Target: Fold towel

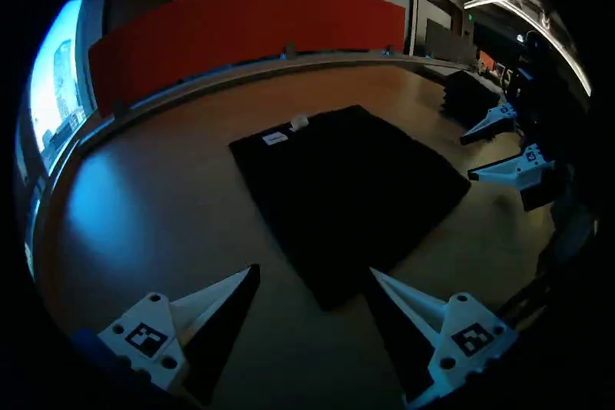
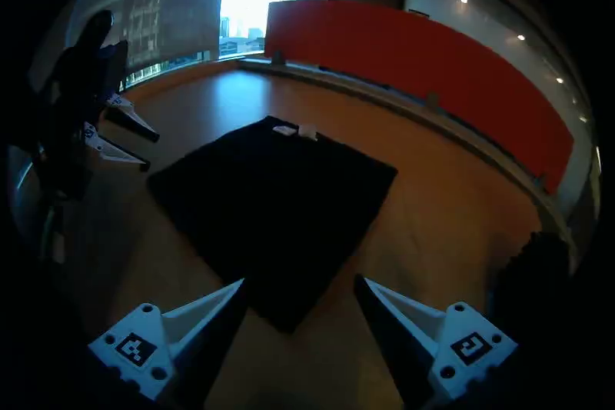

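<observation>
Towel: a black towel (image 1: 346, 187) lies spread flat in a rough rectangle on the bench, one corner pointing toward each camera; its cloth looks matte and dark, with no pattern to be made out.
Towel tags: a small flat white label (image 1: 274, 138) and a small white tab (image 1: 299, 122) sit at the towel's far edge, just beside each other; any writing on them is too small to read.
Bench: a smooth brown wood-toned bench (image 1: 154, 210) with a soft sheen that picks up blue light from the window (image 1: 58, 87).
Left claw: the left claw (image 1: 314, 270) hangs above the near corner of the towel, its two fingers apart and gripping nothing.
Right claw: the right claw (image 2: 300, 280) is likewise spread, with nothing held, above the towel's corner nearest to it.
Fingers: white hard plastic wedges tapering to sharp tips, with black inner faces.
Markers: each finger bears a square black-and-white coded marker (image 1: 146, 337), not lettering.
Backdrop: a long, plain red panel (image 1: 246, 25) runs behind the bench's far edge.
</observation>
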